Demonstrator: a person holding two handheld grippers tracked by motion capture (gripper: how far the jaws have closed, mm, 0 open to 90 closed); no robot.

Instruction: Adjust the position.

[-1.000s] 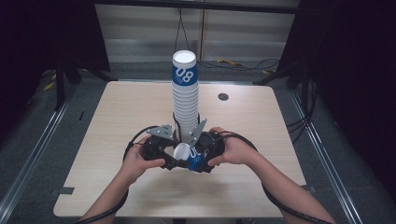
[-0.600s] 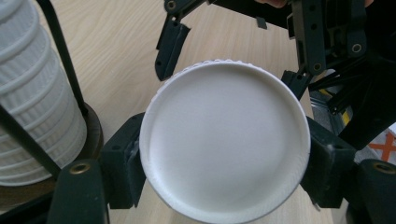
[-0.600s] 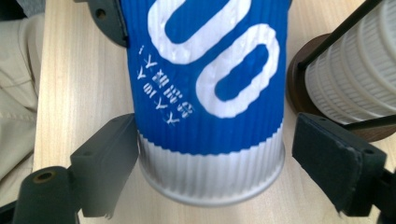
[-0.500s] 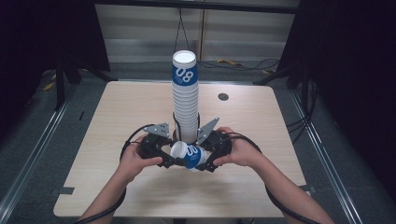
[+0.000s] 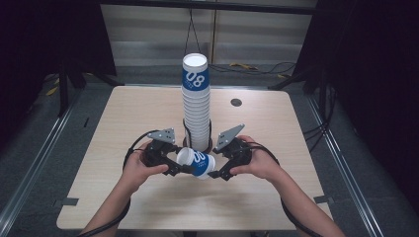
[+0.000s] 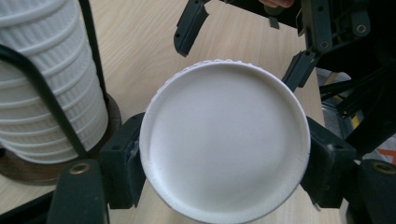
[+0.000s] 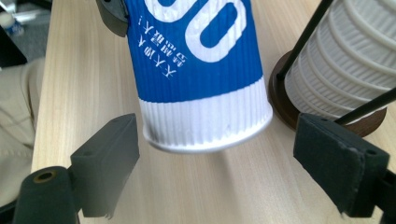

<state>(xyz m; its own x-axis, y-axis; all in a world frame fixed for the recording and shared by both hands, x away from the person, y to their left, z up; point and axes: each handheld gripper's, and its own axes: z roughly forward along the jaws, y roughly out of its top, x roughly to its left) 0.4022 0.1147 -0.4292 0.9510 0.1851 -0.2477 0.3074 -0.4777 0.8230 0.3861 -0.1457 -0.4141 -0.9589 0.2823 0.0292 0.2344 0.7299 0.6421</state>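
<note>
A blue-and-white paper cup (image 5: 196,163) lies on its side just above the table, between the two grippers. My left gripper (image 5: 180,165) is shut on it near its mouth; in the left gripper view the white round end (image 6: 224,140) sits clamped between both black pads. My right gripper (image 5: 215,173) is open at the cup's other end. In the right gripper view its pads (image 7: 109,158) stand wide apart on either side of the cup's white-banded end (image 7: 205,126), not touching it.
A tall stack of white ribbed cups (image 5: 196,113), topped by a blue one, stands on a dark round base (image 7: 280,93) with thin black rods, just behind the grippers. A small dark disc (image 5: 236,102) lies on the far right of the wooden table (image 5: 123,123).
The cup has swung from pointing down at the table to lying nearly level. The right hand has drawn slightly to the right, its jaws now apart from the cup.
</note>
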